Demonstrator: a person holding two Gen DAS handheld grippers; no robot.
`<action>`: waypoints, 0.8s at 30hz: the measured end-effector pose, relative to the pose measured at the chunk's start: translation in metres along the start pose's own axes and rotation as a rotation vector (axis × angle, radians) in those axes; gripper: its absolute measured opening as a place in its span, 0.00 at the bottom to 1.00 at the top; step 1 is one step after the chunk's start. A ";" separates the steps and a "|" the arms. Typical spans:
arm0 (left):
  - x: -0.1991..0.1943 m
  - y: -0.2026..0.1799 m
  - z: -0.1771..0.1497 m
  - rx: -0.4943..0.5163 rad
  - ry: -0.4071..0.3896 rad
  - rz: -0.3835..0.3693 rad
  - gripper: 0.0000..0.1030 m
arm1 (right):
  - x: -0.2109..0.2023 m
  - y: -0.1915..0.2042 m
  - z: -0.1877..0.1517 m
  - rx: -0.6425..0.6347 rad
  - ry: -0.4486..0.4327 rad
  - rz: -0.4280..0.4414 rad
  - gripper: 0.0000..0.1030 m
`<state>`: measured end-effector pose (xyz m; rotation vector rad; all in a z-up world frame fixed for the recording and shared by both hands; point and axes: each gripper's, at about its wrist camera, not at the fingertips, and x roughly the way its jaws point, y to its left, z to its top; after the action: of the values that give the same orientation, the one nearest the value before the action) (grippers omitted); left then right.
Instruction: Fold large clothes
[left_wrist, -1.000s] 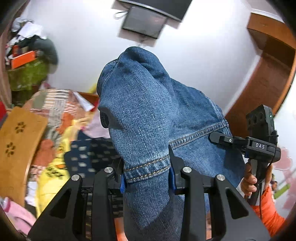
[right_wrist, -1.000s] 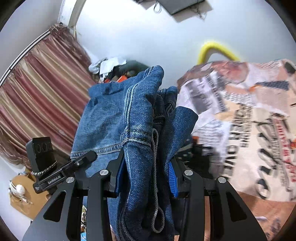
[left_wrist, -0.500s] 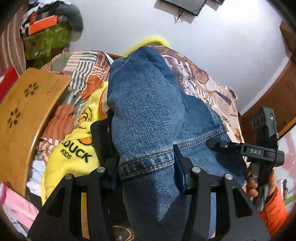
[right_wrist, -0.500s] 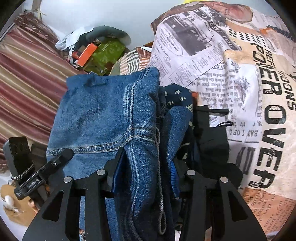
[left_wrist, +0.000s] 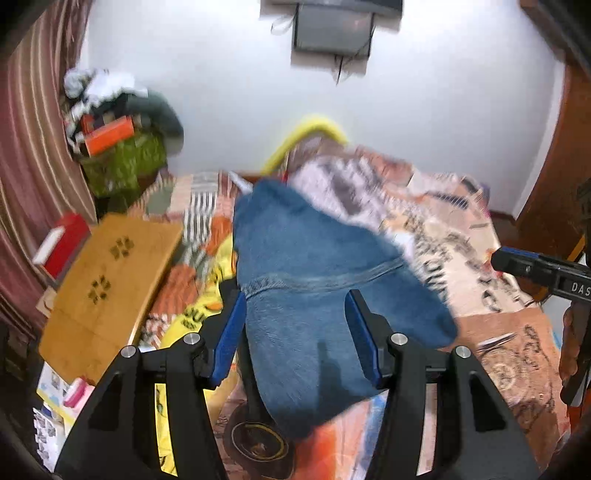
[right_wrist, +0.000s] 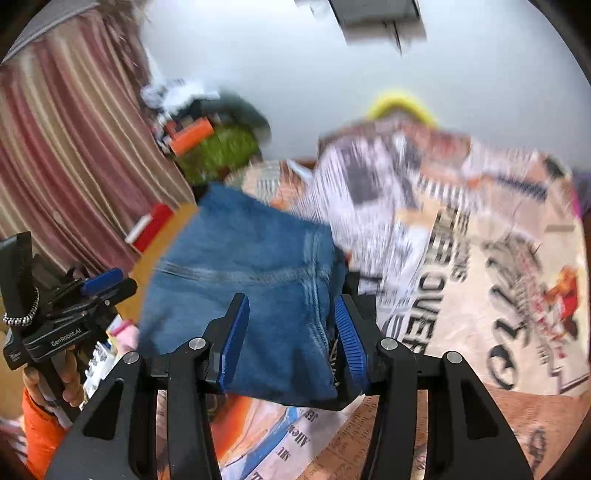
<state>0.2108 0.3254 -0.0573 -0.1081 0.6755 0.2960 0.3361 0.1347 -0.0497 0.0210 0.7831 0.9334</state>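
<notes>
Both fingers just spread, clamp loosened; thick folded denim jeans (left_wrist: 303, 295) between blue ribbed pads (right_wrist: 349, 339).

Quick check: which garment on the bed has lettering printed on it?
The yellow garment, lying left of the jeans beside the wooden board. It carries dark print; the jeans are plain blue denim with only stitched seams.
</notes>
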 end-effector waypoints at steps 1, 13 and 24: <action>-0.016 -0.005 0.002 0.005 -0.030 0.003 0.53 | -0.012 0.008 0.003 -0.010 -0.037 0.002 0.45; -0.210 -0.066 -0.022 0.031 -0.452 0.041 0.56 | -0.169 0.091 -0.032 -0.187 -0.446 0.039 0.45; -0.271 -0.096 -0.087 0.007 -0.614 0.090 0.91 | -0.198 0.128 -0.084 -0.245 -0.561 -0.028 0.62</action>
<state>-0.0125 0.1536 0.0460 0.0221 0.0721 0.3900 0.1252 0.0439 0.0499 0.0548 0.1489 0.9302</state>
